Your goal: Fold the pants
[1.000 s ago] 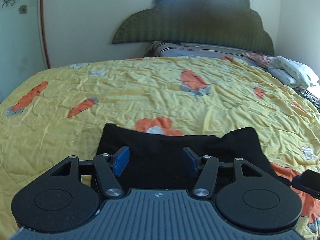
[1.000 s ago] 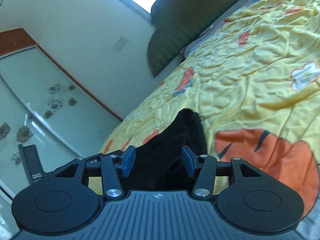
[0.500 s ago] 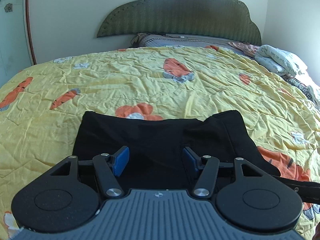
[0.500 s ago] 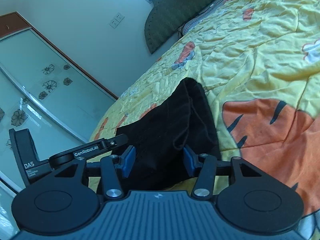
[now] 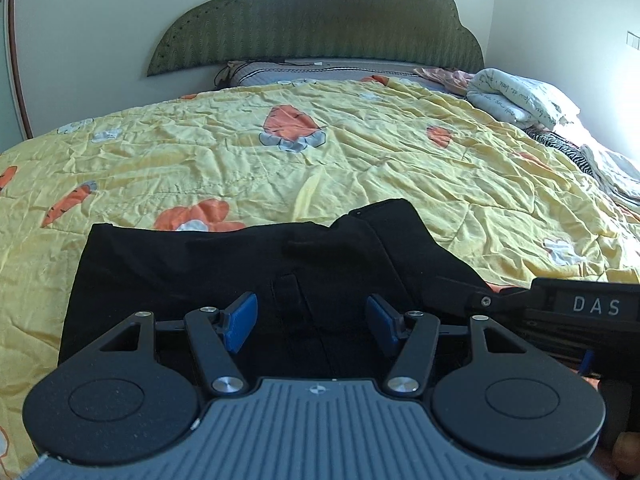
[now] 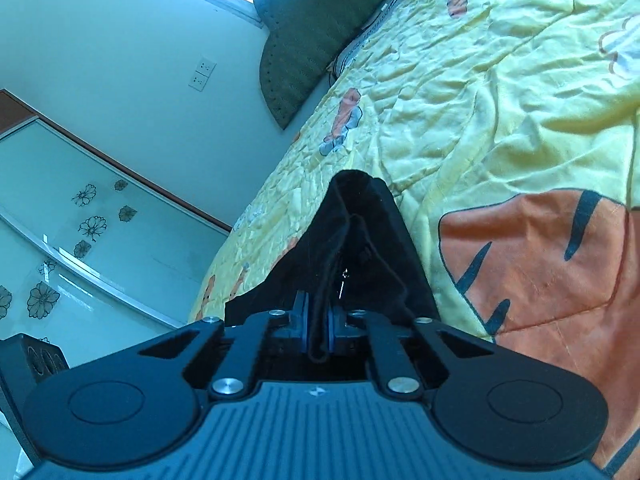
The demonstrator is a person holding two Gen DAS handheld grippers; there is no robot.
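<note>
Black pants (image 5: 208, 268) lie folded in a flat wide block on the yellow quilt, close in front of me. My left gripper (image 5: 310, 322) is open, its blue pads spread just above the near edge of the pants, holding nothing. My right gripper (image 6: 316, 330) is shut on an edge of the pants (image 6: 360, 236), which rises as a ridge from its pads. The right gripper's body shows at the right edge of the left wrist view (image 5: 560, 312), beside the pants' right end.
The yellow quilt (image 5: 320, 152) with orange carrot prints covers the whole bed. A green headboard (image 5: 320, 28) and pillows stand at the far end. Folded bedding (image 5: 520, 96) lies at the far right. A glass wardrobe door (image 6: 80, 220) is left of the bed.
My right gripper has closed on the edge of the pants, which was loose between its open pads before. My left gripper has moved forward over the pants and stays open.
</note>
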